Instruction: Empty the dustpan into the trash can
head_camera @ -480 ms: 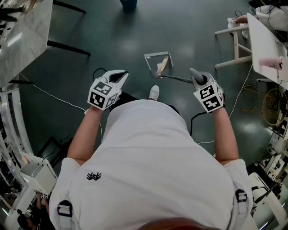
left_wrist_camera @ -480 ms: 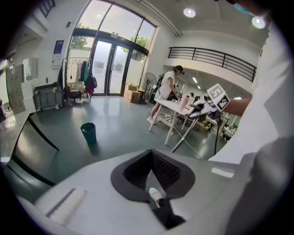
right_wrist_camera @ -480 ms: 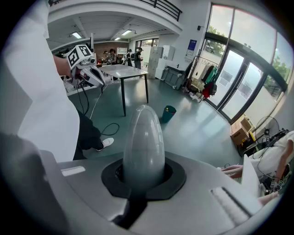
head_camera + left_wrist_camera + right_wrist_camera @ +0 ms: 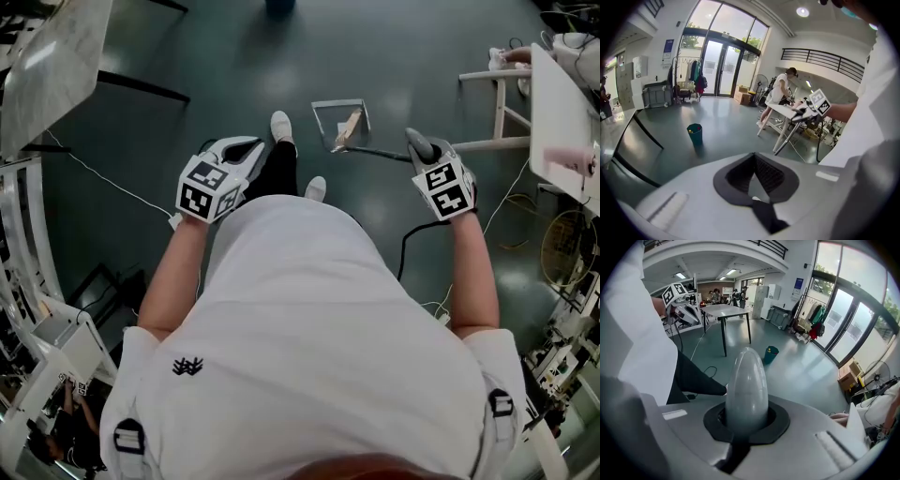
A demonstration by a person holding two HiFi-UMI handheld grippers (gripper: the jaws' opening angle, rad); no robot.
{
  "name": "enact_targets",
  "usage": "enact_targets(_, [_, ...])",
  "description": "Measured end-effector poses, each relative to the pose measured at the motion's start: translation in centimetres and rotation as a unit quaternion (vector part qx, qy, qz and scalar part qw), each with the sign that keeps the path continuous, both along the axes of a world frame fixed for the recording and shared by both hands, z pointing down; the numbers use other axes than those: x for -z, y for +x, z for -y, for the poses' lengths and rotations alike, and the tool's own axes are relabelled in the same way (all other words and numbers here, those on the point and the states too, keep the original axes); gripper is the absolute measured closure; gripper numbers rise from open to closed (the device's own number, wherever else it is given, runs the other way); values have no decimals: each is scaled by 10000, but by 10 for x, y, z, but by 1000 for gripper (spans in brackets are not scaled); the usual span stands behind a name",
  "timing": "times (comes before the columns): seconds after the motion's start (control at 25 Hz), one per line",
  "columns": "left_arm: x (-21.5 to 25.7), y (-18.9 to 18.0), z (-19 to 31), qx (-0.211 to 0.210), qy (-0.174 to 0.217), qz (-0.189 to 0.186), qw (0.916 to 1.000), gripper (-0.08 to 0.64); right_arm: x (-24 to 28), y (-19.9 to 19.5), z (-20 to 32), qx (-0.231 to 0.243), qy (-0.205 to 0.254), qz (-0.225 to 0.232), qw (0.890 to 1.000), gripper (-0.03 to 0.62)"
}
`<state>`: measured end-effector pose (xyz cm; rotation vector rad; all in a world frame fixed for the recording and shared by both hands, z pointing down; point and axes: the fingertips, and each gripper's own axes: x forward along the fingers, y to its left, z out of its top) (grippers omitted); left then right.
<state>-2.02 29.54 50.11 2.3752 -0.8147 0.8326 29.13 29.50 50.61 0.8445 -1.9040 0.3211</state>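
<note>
The dustpan [image 4: 339,125] is out ahead of my feet with a tan scrap in it. Its handle runs back to my right gripper [image 4: 422,152], whose jaws are clenched round the handle's grey rounded end [image 4: 746,387]. My left gripper [image 4: 239,150] is held forward alongside, forearm outstretched, jaws released and empty. The teal trash can [image 4: 694,133] stands well apart across the floor [image 4: 234,75].

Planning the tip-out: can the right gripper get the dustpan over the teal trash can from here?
Probably not yet. The right gripper holds the dustpan handle, but the teal trash can stands far off across bare floor; nothing blocks the way.
</note>
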Motion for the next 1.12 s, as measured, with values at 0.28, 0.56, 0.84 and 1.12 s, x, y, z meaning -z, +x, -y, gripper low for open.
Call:
enact_targets(0.28, [-16, -4, 120, 100, 42, -145, 9998, 503, 9, 3, 112, 82, -41, -121, 9999, 591])
enact_targets(0.56, [-1, -24, 243, 117, 222, -207, 9995, 503, 48, -1, 242, 374, -4, -335, 9987, 591])
enact_targets(0.84, [9, -49, 318, 599, 240, -301, 9975, 503, 82, -13, 397, 881, 314, -416, 9947, 591])
enact_targets(1.12, [7, -52, 389, 1415, 219, -353, 9891, 503, 95, -31, 551, 1698, 456, -512, 9831, 591])
